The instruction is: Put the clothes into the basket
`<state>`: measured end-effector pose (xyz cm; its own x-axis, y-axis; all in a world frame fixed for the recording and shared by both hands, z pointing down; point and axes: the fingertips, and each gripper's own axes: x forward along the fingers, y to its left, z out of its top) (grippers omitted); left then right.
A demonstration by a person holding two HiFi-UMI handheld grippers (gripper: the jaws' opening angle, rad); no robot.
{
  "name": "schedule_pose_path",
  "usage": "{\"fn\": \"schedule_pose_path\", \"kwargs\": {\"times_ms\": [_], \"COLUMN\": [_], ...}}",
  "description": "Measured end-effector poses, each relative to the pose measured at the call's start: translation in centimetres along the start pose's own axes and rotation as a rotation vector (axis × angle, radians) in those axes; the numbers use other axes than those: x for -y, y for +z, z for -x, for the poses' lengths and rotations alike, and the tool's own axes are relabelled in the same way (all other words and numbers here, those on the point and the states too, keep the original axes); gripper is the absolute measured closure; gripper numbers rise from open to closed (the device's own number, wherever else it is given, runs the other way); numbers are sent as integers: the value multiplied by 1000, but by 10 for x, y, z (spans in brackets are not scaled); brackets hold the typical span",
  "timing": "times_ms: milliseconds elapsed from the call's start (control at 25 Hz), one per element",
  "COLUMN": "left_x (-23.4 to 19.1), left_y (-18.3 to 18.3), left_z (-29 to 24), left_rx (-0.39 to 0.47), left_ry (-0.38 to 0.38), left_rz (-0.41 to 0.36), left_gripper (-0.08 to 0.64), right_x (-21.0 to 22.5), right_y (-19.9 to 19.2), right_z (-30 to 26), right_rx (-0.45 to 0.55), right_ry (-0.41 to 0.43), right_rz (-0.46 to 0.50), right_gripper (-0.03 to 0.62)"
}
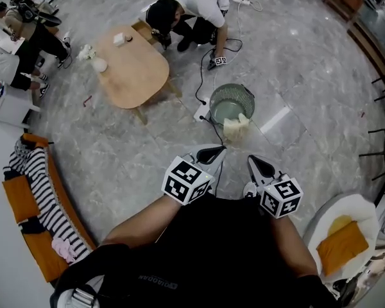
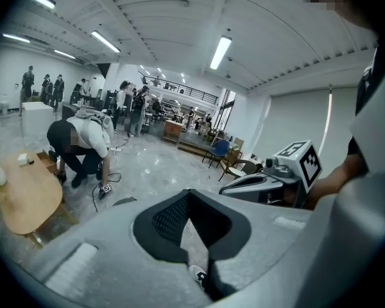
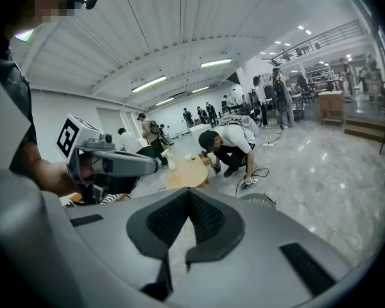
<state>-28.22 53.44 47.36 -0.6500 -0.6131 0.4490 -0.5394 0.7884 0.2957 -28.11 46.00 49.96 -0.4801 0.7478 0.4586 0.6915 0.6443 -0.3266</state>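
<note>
A round green-grey wire basket (image 1: pixel 231 101) stands on the marble floor ahead, and a pale yellow cloth (image 1: pixel 236 128) hangs over its near rim. My left gripper (image 1: pixel 210 154) and right gripper (image 1: pixel 260 165) are held side by side in front of my body, short of the basket, both shut and empty. In the left gripper view the jaws (image 2: pixel 189 194) meet with nothing between them; the right gripper view shows the same (image 3: pixel 189 192), with the basket's rim (image 3: pixel 256 199) just beyond. Striped clothes (image 1: pixel 35 178) and a pink garment (image 1: pixel 64 249) lie on the orange sofa at left.
A wooden table (image 1: pixel 131 66) stands left of the basket. A person (image 1: pixel 186 8) crouches beyond it, with a black cable and power strip (image 1: pixel 202 111) running beside the basket. A white chair (image 1: pixel 356 213) with an orange cushion (image 1: pixel 342 246) sits at right.
</note>
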Motion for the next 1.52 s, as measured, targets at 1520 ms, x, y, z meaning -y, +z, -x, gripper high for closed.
{"fn": "schedule_pose_path", "kwargs": {"times_ms": [1520], "left_x": [34], "left_y": [12], "left_z": [-30], "left_rx": [29], "left_ry": [126], "left_rz": [55], "left_gripper": [560], "right_x": [36], "right_y": [4], "right_z": [38], "right_rx": [-28], "right_ry": [109], "right_rz": [56], "right_gripper": [578]}}
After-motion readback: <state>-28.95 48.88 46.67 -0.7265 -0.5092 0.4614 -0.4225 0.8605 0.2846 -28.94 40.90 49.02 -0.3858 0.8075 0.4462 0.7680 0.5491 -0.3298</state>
